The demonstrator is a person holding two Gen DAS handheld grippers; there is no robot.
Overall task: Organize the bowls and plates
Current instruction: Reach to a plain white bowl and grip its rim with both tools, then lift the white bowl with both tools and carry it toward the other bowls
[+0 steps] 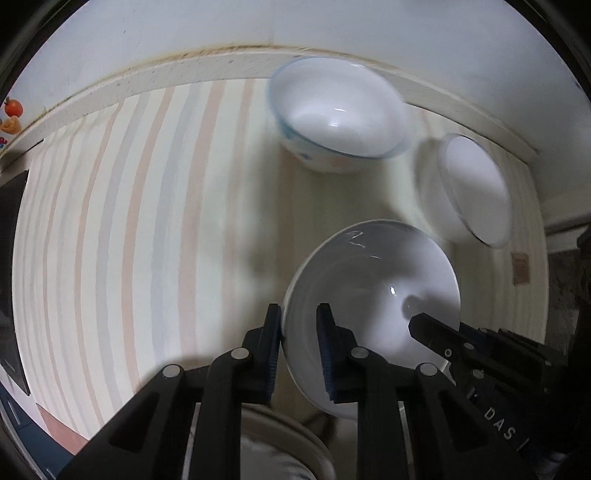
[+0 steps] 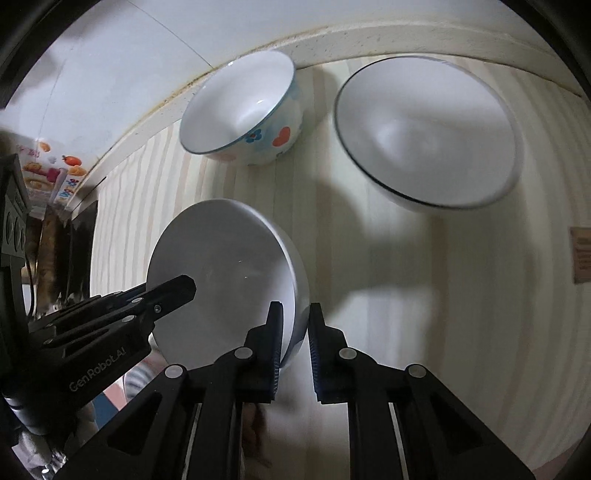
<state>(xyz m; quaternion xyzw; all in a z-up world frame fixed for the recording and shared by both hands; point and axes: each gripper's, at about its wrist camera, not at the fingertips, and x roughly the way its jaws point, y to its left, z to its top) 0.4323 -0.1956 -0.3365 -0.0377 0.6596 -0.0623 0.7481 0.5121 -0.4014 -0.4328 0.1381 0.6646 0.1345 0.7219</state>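
Note:
A plain white bowl is gripped from two sides. My left gripper is shut on its near left rim, with the rim running between the blue pads. Opposite it, my right gripper is shut on the right rim. Each gripper shows in the other's view, the right gripper reaching into the bowl from the right and the left gripper from the left. Behind stand a flower-patterned bowl and a larger white bowl with a dark rim.
The bowls stand on a pale striped tablecloth that ends at a cream ledge and a wall behind. Part of a plate rim shows under my left gripper. Colourful packaging lies at the far left.

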